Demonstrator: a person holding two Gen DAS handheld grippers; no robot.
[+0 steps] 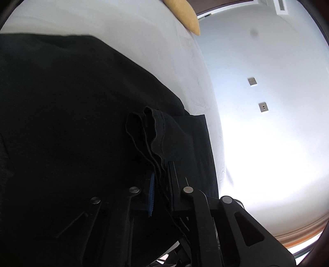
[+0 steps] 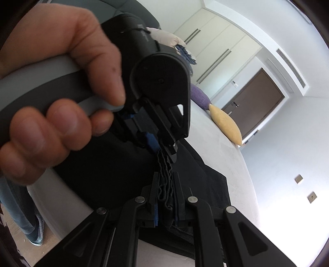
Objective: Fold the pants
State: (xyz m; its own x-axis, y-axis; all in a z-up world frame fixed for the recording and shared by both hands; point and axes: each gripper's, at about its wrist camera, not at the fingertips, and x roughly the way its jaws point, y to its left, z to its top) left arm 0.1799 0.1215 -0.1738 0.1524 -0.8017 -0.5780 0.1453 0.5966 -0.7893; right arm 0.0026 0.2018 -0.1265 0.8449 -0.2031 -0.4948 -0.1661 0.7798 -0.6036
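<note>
Seen from the left wrist: black pants (image 1: 61,115) spread across most of the left and middle, lying on a white bed (image 1: 164,47) that runs away toward the far right. Near the bottom centre, the left gripper (image 1: 160,180) clamped shut on a bunched wad of the pants' edges, several thin folded layers standing up between the black finger on the right and the blue-ribbed pad (image 1: 151,195) on the left (pads pressed right against the cloth). Just right of the grip, a flat squared-off panel of the same fabric hanging over the bed's edge. At the far top, the tip of a yellow cushion (image 1: 189,18) resting on the bed; beyond it, a bright white wall with two small square plates (image 1: 252,81). Seen from the right wrist: in the near bottom centre, the right gripper (image 2: 166,191) closed on a crinkled stack of pants (image 2: 115,174) edges, the layers wedged between its two black fingers. Directly beyond, pointing back toward the camera, the left gripper (image 2: 164,152) pinching the same stack of edges, tips nearly touching those of the right. At the left, a person's hand (image 2: 61,98) wrapped around that tool's grey handle. Farther off to the right, the bed (image 2: 224,152) with the yellow cushion (image 2: 226,123) and a purple cushion (image 2: 199,96), a brown door (image 2: 255,100) and pale wardrobe doors (image 2: 216,41) behind. At the lower left, a leg in jeans (image 2: 18,209).
</note>
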